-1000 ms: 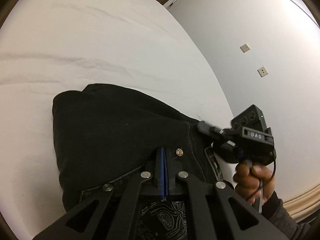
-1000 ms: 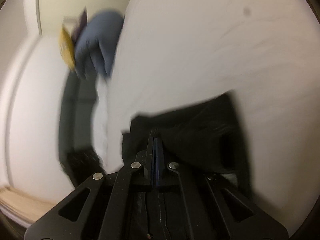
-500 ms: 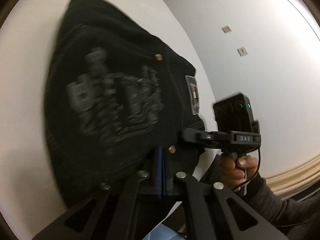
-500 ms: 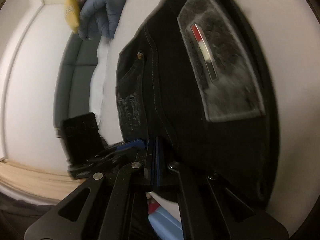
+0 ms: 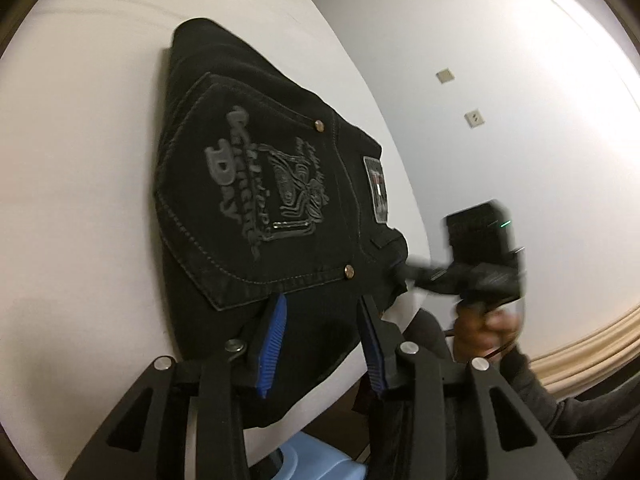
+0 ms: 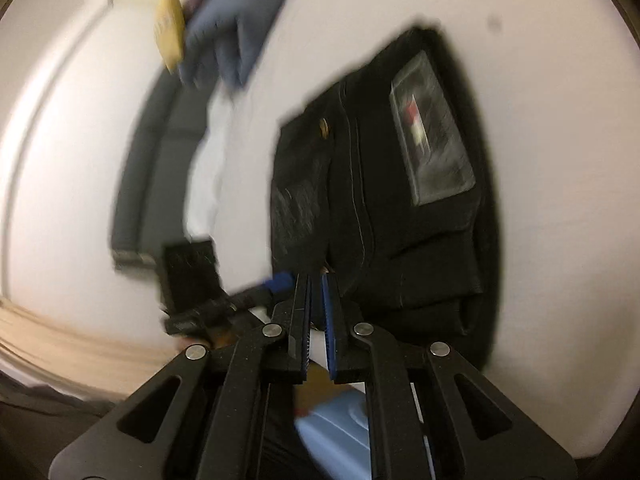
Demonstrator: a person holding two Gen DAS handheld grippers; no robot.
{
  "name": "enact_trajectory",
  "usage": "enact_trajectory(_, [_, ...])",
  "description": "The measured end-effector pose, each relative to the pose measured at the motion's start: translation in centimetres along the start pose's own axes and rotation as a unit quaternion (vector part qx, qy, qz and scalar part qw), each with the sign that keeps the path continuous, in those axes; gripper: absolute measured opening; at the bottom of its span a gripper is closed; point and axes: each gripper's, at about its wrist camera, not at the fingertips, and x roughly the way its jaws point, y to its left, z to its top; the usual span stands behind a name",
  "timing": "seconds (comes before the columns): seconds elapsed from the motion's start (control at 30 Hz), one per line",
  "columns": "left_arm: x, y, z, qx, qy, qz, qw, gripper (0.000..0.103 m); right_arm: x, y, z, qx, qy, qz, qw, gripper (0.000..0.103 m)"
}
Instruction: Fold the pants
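The black pants (image 5: 256, 184) lie folded on the white table (image 5: 80, 160), back pocket with grey print facing up and the waist patch toward the table's right edge. My left gripper (image 5: 323, 300) hovers over the near hem; its jaws are opening and the blue pads (image 5: 276, 340) stand apart, not pressing the cloth. In a person's hand, my right gripper (image 5: 400, 272) shows blurred at the waist corner. In the right wrist view the right gripper (image 6: 314, 280) has a narrow gap, its jaws opening at the edge of the pants (image 6: 400, 220), nothing clearly pinched.
The table's curved edge runs just behind both grippers. A light blue object (image 5: 320, 460) sits below that edge. A blue-grey garment (image 6: 232, 32) and a yellow item (image 6: 170, 36) lie at the far end. A white wall with two outlet plates (image 5: 474, 118) stands at the right.
Both grippers, shut on the waistband earlier, carried it over, so the pocket side now lies face up. Both pairs of jaws have since parted and drawn back toward the near edge.
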Motion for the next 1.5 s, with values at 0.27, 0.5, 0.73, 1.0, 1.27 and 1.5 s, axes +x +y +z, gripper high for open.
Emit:
enact_trajectory(0.27, [-4.7, 1.3, -0.6, 0.001, -0.009, 0.005, 0.9999, 0.041, -3.7, -3.5, -3.1, 0.037, -0.052, -0.032, 0.997, 0.004])
enact_trajectory(0.5, [-6.3, 2.2, 3.7, -0.019, -0.064, 0.065, 0.9956, 0.083, -8.3, -2.4, 0.4, 0.043, -0.152, -0.051, 0.986, 0.077])
enact_trajectory(0.73, [-2.0, 2.7, 6.9, -0.017, -0.013, 0.107, 0.994, 0.083, -5.0, -4.9, 6.4, 0.06, -0.079, -0.05, 0.994, 0.073])
enact_trajectory(1.0, [-0.7, 3.0, 8.9, -0.037, 0.015, 0.161, 0.9861, 0.036, 0.8, -3.9, 8.7, 0.044, -0.016, -0.093, 0.995, 0.024])
enact_trajectory(1.27, [-3.0, -0.3, 10.7, -0.003, -0.002, 0.181, 0.9835, 0.021, -0.5, 1.6, 8.9, -0.008, -0.048, -0.101, 0.994, 0.015])
enact_trajectory(1.5, [-5.1, -0.7, 16.7, 0.031, -0.043, 0.204, 0.9776, 0.022, -3.0, 4.2, 14.4, -0.023, -0.08, -0.073, 0.994, 0.015])
